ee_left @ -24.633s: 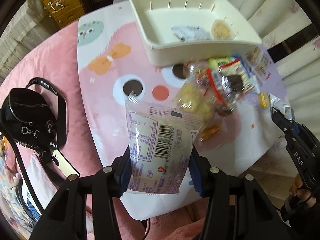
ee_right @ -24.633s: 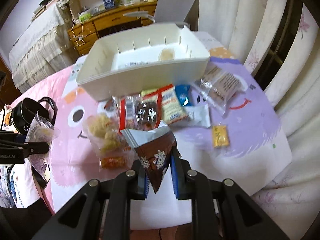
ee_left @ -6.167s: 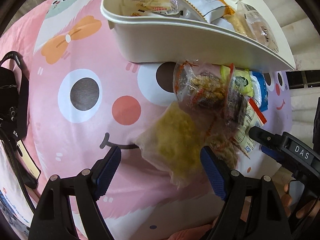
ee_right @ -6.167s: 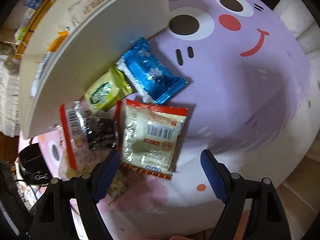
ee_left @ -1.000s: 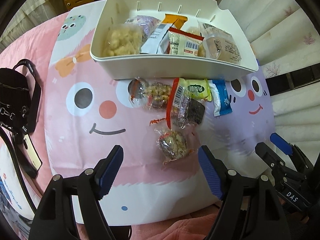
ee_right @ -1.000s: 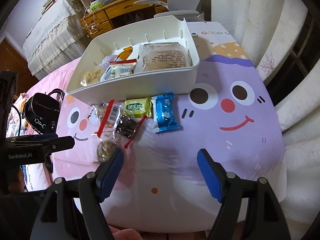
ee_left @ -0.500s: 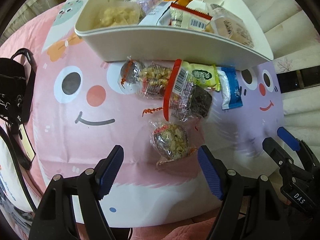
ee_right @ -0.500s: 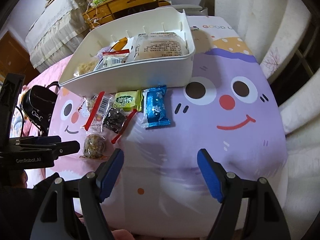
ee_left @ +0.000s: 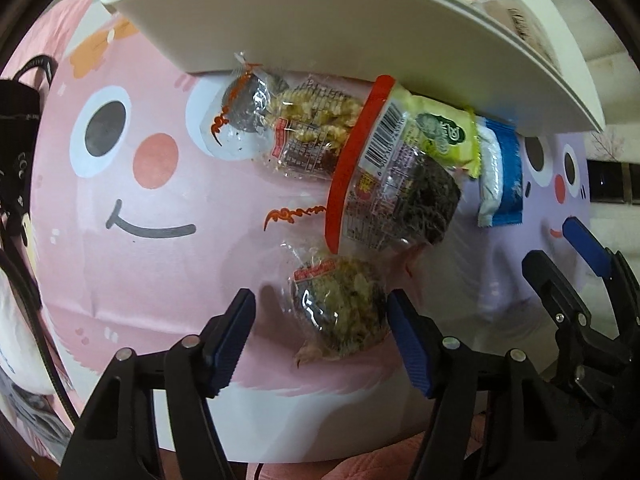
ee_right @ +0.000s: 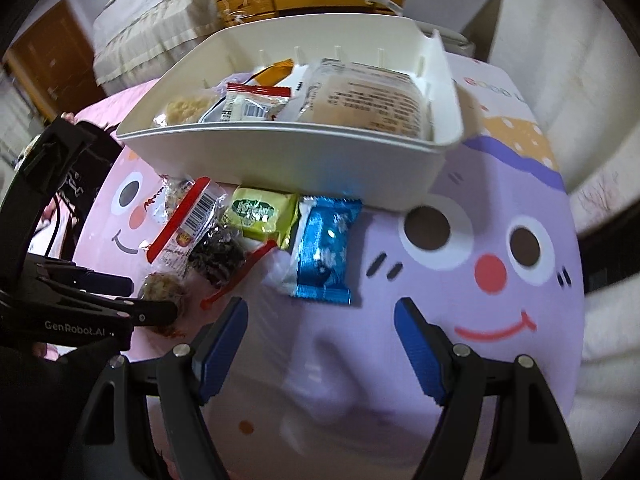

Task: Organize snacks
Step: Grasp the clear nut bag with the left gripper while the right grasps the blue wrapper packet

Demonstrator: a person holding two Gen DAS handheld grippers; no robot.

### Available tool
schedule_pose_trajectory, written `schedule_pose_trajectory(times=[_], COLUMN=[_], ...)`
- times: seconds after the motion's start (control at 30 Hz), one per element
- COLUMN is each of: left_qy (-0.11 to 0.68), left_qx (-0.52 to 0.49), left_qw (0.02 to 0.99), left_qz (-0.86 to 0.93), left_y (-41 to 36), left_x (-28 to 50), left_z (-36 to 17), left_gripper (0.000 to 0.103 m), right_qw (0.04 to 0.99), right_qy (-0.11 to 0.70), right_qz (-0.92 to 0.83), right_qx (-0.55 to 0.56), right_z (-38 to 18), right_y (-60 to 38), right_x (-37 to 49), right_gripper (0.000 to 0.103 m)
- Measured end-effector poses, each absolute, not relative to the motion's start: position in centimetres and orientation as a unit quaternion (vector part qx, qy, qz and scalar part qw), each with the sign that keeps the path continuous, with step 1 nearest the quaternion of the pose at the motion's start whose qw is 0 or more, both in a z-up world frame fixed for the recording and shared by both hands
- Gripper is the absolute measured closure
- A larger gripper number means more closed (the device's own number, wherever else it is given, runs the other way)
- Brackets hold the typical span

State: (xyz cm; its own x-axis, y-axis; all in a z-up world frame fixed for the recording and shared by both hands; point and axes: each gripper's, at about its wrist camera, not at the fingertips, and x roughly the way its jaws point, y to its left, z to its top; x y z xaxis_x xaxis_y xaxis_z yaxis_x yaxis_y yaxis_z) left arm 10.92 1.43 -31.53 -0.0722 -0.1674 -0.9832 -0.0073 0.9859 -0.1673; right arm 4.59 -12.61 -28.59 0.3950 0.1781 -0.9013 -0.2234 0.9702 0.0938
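Left tongs [ee_left: 320, 334]: closing around a round clear-wrapped snack [ee_left: 340, 312] on the worktop [ee_left: 140, 280], pads not yet pressing.
Right tongs [ee_right: 320, 336]: open, empty, near the blue packet [ee_right: 326, 250].
White bin [ee_right: 304, 164]: behind the loose snacks.

Left wrist view: rides left claw [ee_left: 320, 328], looks steeply down, close over pink side of desk [ee_left: 132, 280]. Right wrist view: rides right claw [ee_right: 320, 340], tilted down less steeply, higher, over purple side, room behind. Shared: white tray [ee_left: 320, 20] [ee_right: 288, 156], snack pile [ee_left: 384, 168] [ee_right: 224, 232]; each claw visible in other view.
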Motion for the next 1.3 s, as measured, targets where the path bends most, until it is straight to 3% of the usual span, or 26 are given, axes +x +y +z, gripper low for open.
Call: schedule_pose_trajectory(times=[0.23, 0.4, 0.47, 1.1, 1.3], left_qy=[0.742, 0.741, 0.739, 0.735, 0.730], left_qx=[-0.071, -0.068, -0.080, -0.100, -0.105], left_qw=[0.664, 0.667, 0.668, 0.671, 0.675], left_qz=[-0.052, -0.038, -0.038, -0.014, -0.009], left_y=[0.3, -1.6, -1.6, 0.0, 0.9], left_x=[12.1, 12.6, 12.7, 10.4, 9.2], left_z=[-32.6, -33.0, -32.9, -31.6, -30.6], left_gripper=[0.055, 0.058, 0.064, 0.068, 0.068], right_qw=[0.834, 0.828, 0.825, 0.811, 0.804], right_qy=[0.528, 0.532, 0.533, 0.542, 0.557], right_qz=[0.148, 0.168, 0.175, 0.204, 0.198], right_qx=[-0.051, -0.059, -0.063, -0.080, -0.064], right_z=[-30.0, -31.0, -31.3, -31.4, -31.2], right_y=[-11.7, -11.4, -11.1, -11.4, -12.2], right_x=[6.8, 7.7, 7.9, 7.8, 7.2], right_gripper=[0.036, 0.046, 0.051, 0.073, 0.076])
